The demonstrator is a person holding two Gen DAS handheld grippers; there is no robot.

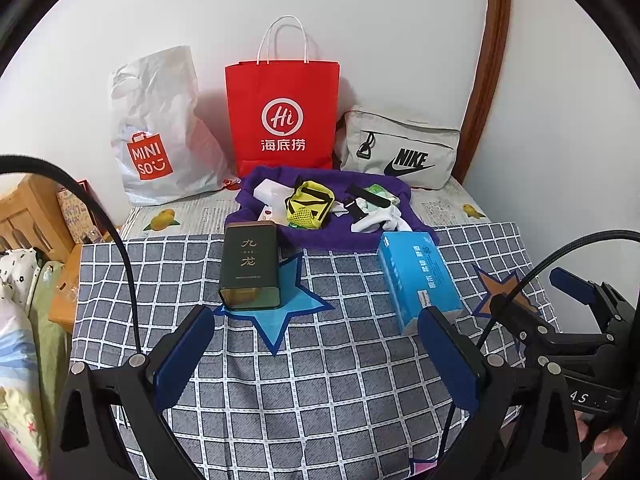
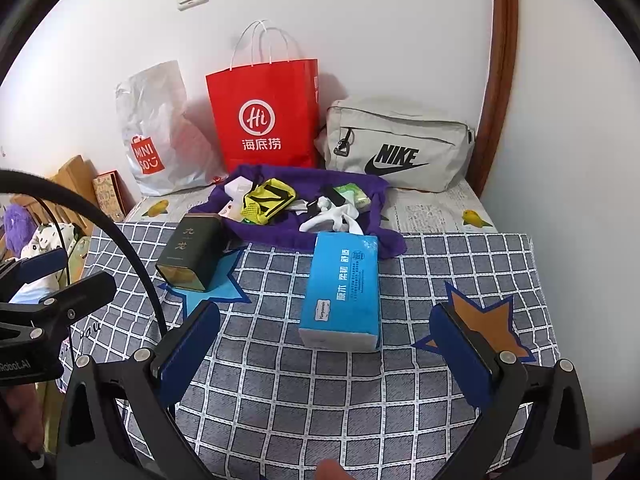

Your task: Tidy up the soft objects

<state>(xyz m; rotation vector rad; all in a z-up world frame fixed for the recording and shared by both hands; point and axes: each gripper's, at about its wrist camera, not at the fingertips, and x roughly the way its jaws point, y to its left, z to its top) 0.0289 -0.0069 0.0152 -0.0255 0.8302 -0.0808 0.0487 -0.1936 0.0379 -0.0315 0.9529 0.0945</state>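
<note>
Soft objects sit in a heap on a purple cloth (image 1: 332, 236) at the back of my checked table cover (image 1: 320, 380). From left to right: a Miniso plastic bag (image 1: 160, 132), a red Haidilao paper bag (image 1: 282, 116) and a grey Nike pouch (image 1: 400, 152) stand against the wall. Nearer me lie a dark tea tin (image 1: 250, 266), a yellow mesh pouch (image 1: 310, 204), white socks (image 1: 380, 220) and a blue tissue pack (image 2: 342, 292). My left gripper (image 1: 316, 356) and right gripper (image 2: 326, 356) hover spread wide, holding nothing. Sorting looks unfinished: the pile remains mixed.
</note>
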